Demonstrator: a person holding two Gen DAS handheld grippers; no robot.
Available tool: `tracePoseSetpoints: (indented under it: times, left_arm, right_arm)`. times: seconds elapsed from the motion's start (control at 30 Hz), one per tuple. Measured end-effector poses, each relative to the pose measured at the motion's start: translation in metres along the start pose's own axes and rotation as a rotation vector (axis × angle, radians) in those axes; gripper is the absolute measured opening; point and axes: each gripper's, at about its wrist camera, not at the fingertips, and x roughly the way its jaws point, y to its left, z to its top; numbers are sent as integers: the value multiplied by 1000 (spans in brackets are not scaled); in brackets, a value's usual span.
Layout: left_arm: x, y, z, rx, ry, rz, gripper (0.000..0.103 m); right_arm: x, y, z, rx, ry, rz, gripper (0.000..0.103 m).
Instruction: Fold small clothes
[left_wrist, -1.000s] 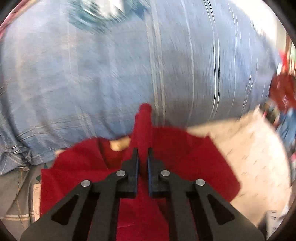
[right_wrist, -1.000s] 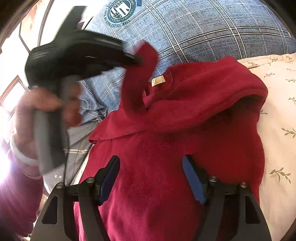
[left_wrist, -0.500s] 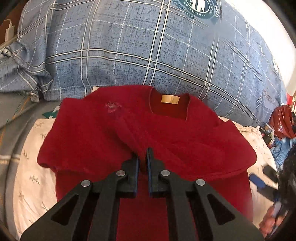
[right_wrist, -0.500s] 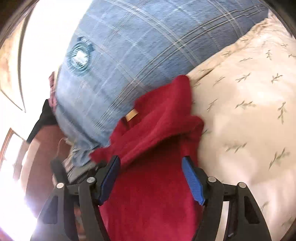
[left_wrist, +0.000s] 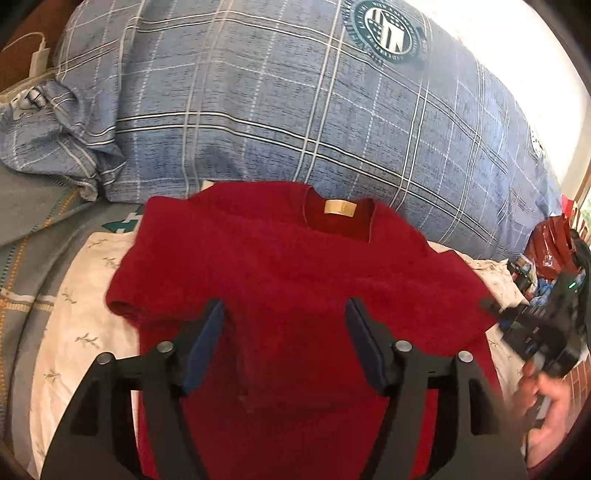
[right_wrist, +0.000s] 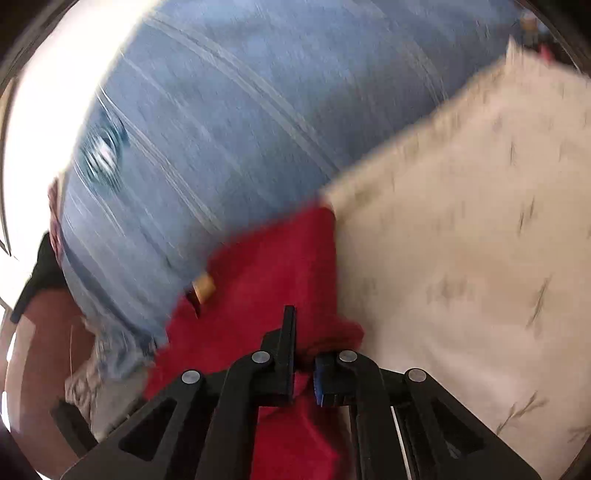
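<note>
A small dark red knitted sweater (left_wrist: 295, 280) lies face down on a cream bedsheet printed with small leaf sprigs (left_wrist: 74, 332). Its neck opening and tan label (left_wrist: 340, 207) point toward the far edge of the bed, where a large blue plaid pillow with a round green crest (left_wrist: 295, 110) rests against it. A crumpled blue plaid cloth (left_wrist: 55, 140) sits at the far left corner.

The left gripper (left_wrist: 286, 339) hangs over the middle of the sweater. Its jaws have just been opening and now stand wide apart with nothing gripped, only the flat red knit beneath them. Half a second ago they were pinched shut on a fold of the sleeve; that sleeve now lies across the sweater's back, so the left sleeve fold looks finished.

The right gripper (right_wrist: 303, 363), seen from the left view as a black device in a hand (left_wrist: 546, 398) at the sheet's right edge, has just been closing. In its own blurred view the jaws are nearly together with red fabric bunched between them, at the sweater's right side. It appears to have taken the right sleeve or edge, probably to fold it inward to match the other.
</note>
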Motion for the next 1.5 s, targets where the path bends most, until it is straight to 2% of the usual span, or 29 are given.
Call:
tracePoseSetpoints:
  times: [0.07,0.1,0.17,0.27,0.33,0.4,0.47,0.5,0.53,0.6,0.7,0.83,0.97,1.17,1.27,1.33,1.37,1.5]
  left_arm:
    - [-3,6,0,-24,16,-22,68]
    - [-4,8,0,-33,21,-29,70]
    - [-5,11,1,-41,24,-36,77]
    - [2,10,0,-38,41,-17,78]
    - [9,9,-1,-41,77,-19,78]
    - [20,7,-4,-45,120,-18,77]
    - [28,4,-7,-34,149,5,54]
    - [31,2,-8,-19,161,25,32]
    - [32,0,-9,-4,169,40,17]
    - [27,-2,-8,6,173,26,12]
    - [16,-10,-1,57,151,31,10]
    - [-2,-12,26,75,92,13,9]
    - [-3,1,51,65,25,57,9]
    - [53,35,39,-7,181,102,9]
    - [57,36,34,-6,170,104,12]
    - [55,34,34,4,155,111,29]
    - [55,33,34,14,156,114,32]
    - [52,28,32,53,143,129,55]
  right_arm:
    - [-4,-5,-6,-3,9,5,8]
    - [-9,-5,-6,-4,9,8,14]
    - [-22,-6,-4,20,12,16,17]
    - [-39,4,-4,-19,-12,30,24]
    - [-44,12,-9,-53,-16,35,36]
    - [-45,17,-13,-75,-5,50,36]
    - [-43,19,-16,-79,9,62,36]
    - [-43,20,-17,-78,10,64,36]
    - [-42,20,-17,-79,9,63,36]
    - [-43,22,-18,-91,4,63,36]
    - [-44,25,-17,-102,-9,67,36]
    - [-38,33,-12,-124,-10,63,36]
    - [-28,45,-3,-157,-17,46,36]
    - [18,56,14,-208,37,-10,36]
    - [41,50,18,-245,62,-109,29]
    - [50,40,22,-249,65,-180,19]
    - [49,38,22,-244,62,-186,18]
    - [32,40,19,-251,42,-186,25]
